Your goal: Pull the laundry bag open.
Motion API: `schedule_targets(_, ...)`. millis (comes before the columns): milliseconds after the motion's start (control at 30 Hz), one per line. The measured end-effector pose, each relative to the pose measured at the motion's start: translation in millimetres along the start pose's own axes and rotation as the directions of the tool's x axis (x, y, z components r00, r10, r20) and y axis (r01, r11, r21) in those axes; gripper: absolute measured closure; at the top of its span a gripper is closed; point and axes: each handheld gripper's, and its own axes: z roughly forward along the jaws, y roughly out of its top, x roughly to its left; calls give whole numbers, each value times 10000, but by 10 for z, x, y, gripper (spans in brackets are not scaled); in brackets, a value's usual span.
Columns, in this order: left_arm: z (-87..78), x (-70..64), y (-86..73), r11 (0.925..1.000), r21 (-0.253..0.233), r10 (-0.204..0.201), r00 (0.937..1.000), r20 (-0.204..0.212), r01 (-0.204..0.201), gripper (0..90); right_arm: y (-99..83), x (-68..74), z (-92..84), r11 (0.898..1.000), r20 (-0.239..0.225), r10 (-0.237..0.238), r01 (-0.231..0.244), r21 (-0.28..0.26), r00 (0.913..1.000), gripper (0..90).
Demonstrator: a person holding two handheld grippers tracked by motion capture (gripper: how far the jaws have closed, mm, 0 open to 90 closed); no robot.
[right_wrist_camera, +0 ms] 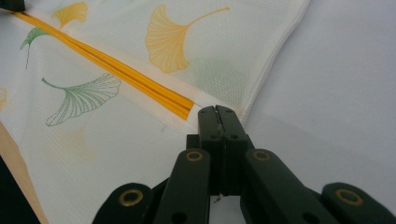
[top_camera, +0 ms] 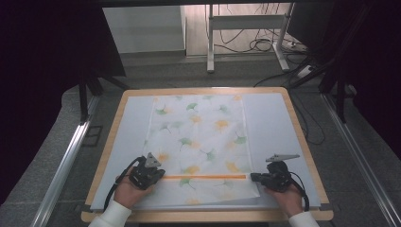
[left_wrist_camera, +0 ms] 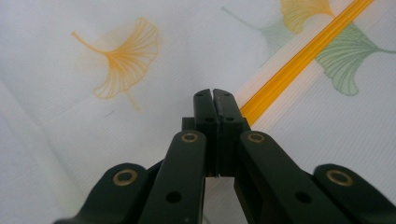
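Note:
A white mesh cloth (top_camera: 203, 137) printed with green and yellow ginkgo leaves lies flat on the table. An orange strip (top_camera: 205, 177) runs across its near end. My left gripper (top_camera: 163, 176) lies at the strip's left end, jaws shut, pointing right. My right gripper (top_camera: 252, 177) lies at the strip's right end, jaws shut, pointing left. In the left gripper view the closed left gripper (left_wrist_camera: 214, 93) rests on the cloth (left_wrist_camera: 140, 121) just beside the strip (left_wrist_camera: 303, 56). In the right gripper view the closed right gripper (right_wrist_camera: 216, 110) sits at the strip's end (right_wrist_camera: 180, 103), near the cloth's edge (right_wrist_camera: 275, 51). Nothing shows between either pair of jaws.
A white mat (top_camera: 269, 123) covers the wooden table (top_camera: 302, 142). Metal rails (top_camera: 66, 161) run along the floor on both sides. A desk frame (top_camera: 210, 42) and cables (top_camera: 260, 45) stand beyond the far edge. Dark stands (top_camera: 338, 90) flank the table.

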Motion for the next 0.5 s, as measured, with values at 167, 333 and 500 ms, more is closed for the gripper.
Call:
schedule_targets(167, -27, 41, -37, 9999, -21, -159, 9999, -24, 159, 900, 1, 0, 0, 10000, -1, -5, 5, 4, 10000, 898)
schedule_targets(333, -52, 82, -76, 9995, -11, -300, 9995, -83, 300, 900, 2, -1, -1, 10000, -20, -11, 12, 16, 10000, 897)
schedule_targets(500, -71, 115, -106, 9992, -18, -405, 9991, -101, 405, 900, 2, -1, -2, 10000, -28, 4, -4, 22, 10000, 898)
